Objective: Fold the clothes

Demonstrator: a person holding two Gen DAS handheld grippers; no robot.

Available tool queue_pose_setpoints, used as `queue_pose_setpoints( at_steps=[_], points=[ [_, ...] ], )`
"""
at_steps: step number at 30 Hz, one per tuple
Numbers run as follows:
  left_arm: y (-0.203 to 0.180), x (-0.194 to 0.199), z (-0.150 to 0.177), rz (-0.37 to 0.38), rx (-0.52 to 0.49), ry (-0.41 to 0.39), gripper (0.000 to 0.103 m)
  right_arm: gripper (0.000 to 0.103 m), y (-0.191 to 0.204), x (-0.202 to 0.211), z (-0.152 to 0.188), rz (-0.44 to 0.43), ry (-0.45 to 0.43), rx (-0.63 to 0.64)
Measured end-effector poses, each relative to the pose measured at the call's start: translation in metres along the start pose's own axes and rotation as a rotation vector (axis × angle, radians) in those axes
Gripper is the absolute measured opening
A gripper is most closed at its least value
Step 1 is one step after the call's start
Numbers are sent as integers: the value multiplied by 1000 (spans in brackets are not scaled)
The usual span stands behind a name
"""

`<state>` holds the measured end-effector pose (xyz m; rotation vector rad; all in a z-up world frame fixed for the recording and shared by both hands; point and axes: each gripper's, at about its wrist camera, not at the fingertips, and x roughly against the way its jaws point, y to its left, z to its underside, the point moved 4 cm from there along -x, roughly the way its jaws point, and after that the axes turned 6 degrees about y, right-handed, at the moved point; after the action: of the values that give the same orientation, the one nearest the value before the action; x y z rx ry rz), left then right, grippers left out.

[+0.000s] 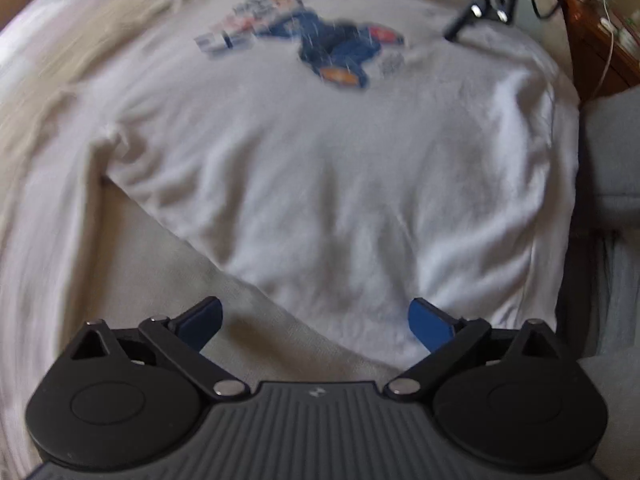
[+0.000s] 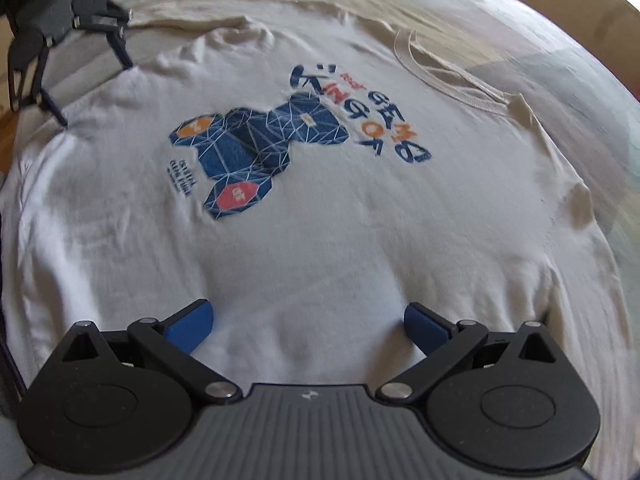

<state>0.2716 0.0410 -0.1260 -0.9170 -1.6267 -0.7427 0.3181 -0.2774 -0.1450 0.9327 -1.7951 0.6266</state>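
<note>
I see the white printed T-shirt (image 2: pixel 320 208) spread flat on the bed (image 1: pixel 36 64); my left gripper (image 1: pixel 316 320) and right gripper (image 2: pixel 308 322) gape, empty. Pinching one layer risks a lopsided fold.

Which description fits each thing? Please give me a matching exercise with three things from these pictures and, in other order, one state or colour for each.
Things:
1. T-shirt
2. printed graphic
3. right gripper

Descriptions:
A. open, holding nothing
B. white, spread flat with the front up
C. blue with orange and red patches

Pairs: 1-B, 2-C, 3-A
</note>
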Motion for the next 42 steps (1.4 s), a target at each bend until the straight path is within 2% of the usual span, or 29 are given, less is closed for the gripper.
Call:
queue_pose_setpoints(
  at_steps=[3,7,9,11,14,16,19,20,23,25,27,30,33,35,39,42],
  points=[
    [-16,-6,-3,14,-41,-40,98,103,23,10,-13,-78,-47,59],
    [-37,-13,-7,32,-96,-92,98,103,67,-2,-16,-192,-41,213],
    [-48,-17,-9,41,-123,-119,98,103,84,-6,-2,-200,-27,307],
    [-58,-20,-11,50,-150,-145,98,103,93,-8,21,-151,-19,371],
    [-62,-19,6,49,-141,-158,100,103,87,2,39,-125,22,338],
    [-56,-12,20,42,-100,-125,100,103,81,9,51,-111,51,310],
    [-53,-3,19,34,-113,-58,99,103,74,19,69,-90,95,267],
    [-53,1,14,34,-117,-69,98,103,71,22,74,-82,109,253],
    [-55,4,-11,50,-111,-144,99,103,77,24,62,-90,37,213],
    [-61,-6,-16,57,-105,-141,99,103,83,17,51,-99,5,186],
    [-67,-17,-18,61,-100,-131,99,103,91,5,54,-96,27,177],
    [-70,-14,5,59,-90,-132,100,103,87,13,73,-101,18,96],
    [-63,-6,14,42,-86,-84,99,103,80,21,76,-95,91,107],
    [-51,0,7,-31,-99,-103,99,103,71,21,68,-55,91,115],
    [-8,3,-31,-146,-50,-190,99,103,37,19,23,36,-15,104],
    [26,-4,-66,-198,16,-253,99,103,1,5,-18,101,-101,1]
  ],
)
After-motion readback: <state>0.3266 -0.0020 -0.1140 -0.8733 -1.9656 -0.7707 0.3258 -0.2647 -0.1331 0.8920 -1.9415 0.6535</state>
